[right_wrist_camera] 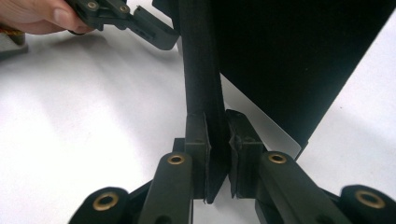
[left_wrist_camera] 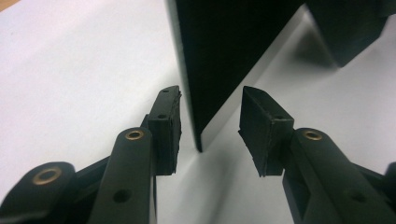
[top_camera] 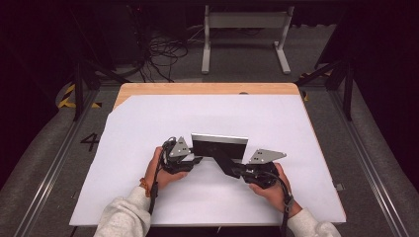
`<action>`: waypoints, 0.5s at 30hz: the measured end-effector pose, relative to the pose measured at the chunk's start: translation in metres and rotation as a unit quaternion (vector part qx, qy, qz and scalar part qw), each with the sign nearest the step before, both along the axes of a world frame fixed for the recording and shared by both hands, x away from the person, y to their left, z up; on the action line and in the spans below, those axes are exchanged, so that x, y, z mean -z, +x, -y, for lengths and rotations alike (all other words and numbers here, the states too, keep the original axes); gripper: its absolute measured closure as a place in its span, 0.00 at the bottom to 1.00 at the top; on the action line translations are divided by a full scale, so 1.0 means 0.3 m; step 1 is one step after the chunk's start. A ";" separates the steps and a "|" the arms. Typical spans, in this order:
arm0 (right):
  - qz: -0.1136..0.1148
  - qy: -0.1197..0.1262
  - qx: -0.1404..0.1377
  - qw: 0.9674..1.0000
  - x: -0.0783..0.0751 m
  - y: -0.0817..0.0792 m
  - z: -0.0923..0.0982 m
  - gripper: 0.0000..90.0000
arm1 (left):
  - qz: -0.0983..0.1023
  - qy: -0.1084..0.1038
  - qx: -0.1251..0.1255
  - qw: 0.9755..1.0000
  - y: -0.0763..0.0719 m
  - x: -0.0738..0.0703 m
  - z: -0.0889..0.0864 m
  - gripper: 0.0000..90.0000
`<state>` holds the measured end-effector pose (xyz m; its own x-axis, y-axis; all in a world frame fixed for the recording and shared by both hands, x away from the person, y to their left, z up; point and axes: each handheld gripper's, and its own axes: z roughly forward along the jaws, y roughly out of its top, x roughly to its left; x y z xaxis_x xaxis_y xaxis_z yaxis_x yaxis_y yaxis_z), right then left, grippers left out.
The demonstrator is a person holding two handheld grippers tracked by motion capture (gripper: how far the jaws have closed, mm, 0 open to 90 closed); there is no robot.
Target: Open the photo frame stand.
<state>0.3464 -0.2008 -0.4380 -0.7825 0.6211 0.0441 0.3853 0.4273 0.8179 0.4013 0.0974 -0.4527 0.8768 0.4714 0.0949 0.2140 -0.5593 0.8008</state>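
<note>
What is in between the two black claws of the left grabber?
In the left gripper view, the left gripper stands open around the thin edge of a black frame, with gaps either side.

A white sheet covers most of a wooden table, whose bare wood shows as a strip along the far edge and at the far left corner. Beyond the table, a white metal stand with two legs sits on grey floor, with a tangle of dark cables to its left. Yellow and black striped tape lies on the floor at far left, near a painted figure 4
</note>
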 end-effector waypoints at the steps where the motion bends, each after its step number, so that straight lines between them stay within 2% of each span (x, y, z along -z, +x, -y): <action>1: 0.001 0.001 0.000 1.000 -0.001 0.000 0.000 0.89 | 0.001 -0.003 0.002 1.000 0.000 -0.001 0.001 0.66; 6: -0.001 -0.004 -0.004 1.000 0.001 0.000 0.001 0.89 | 0.000 0.000 0.002 1.000 -0.002 0.002 0.010 0.67; 8: -0.001 -0.005 -0.005 1.000 0.001 -0.001 0.000 0.90 | 0.001 0.006 0.000 1.000 -0.001 0.003 0.011 0.69; 12: -0.002 -0.013 -0.007 1.000 0.003 -0.004 -0.002 0.89 | -0.007 -0.001 0.003 1.000 0.002 0.004 0.000 0.78; 15: -0.001 -0.018 -0.008 1.000 0.004 -0.005 -0.002 0.89 | -0.006 0.004 0.003 1.000 -0.003 0.002 0.004 0.77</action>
